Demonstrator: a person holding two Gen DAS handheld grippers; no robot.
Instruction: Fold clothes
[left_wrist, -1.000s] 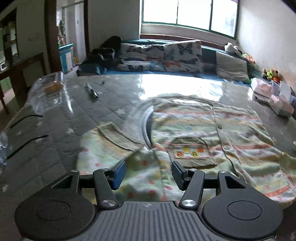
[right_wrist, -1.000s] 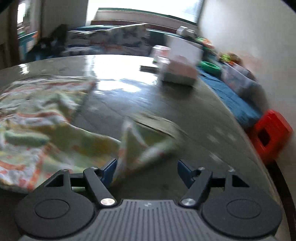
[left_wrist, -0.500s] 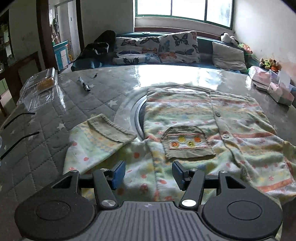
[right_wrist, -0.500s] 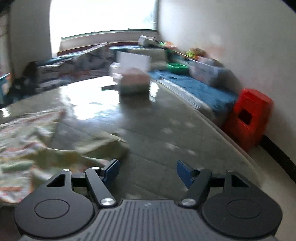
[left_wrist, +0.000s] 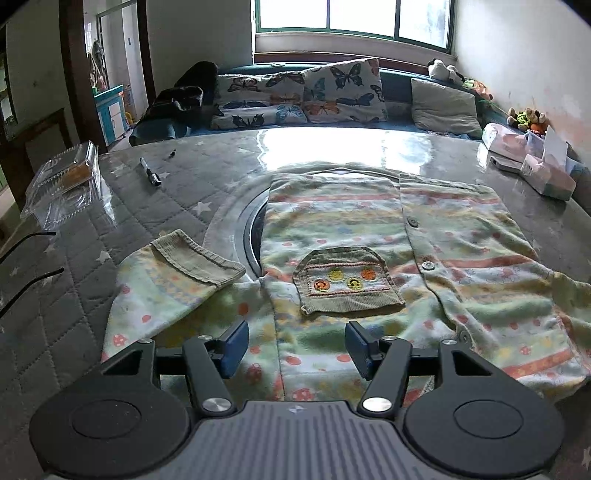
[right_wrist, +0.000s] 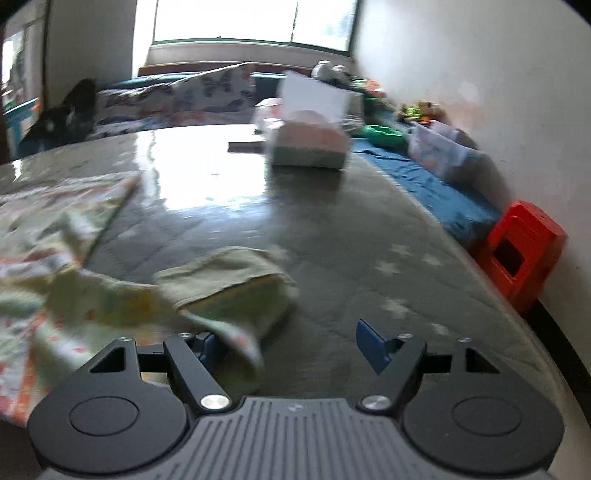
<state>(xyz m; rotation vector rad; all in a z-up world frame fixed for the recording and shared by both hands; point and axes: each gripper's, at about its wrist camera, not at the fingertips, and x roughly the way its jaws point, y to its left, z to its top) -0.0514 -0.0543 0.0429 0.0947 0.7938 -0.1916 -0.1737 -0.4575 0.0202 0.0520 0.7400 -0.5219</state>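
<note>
Both the left gripper (left_wrist: 295, 345) and right gripper (right_wrist: 291, 345) are released; a sleeve cuff (right_wrist: 236, 284) drapes across the right's lower-left finger, with a tissue box (right_wrist: 308, 142) at upper centre.

window (left_wrist: 351, 16) glare, right view blurred

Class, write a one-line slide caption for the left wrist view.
Open left hand-held gripper poised over a patterned cardigan spread on the table.

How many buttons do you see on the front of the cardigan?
3 in the left wrist view, down the cardigan front: a dark button highest, a pale button below it, and another button near the gripper. More may be hidden in folds.
</note>
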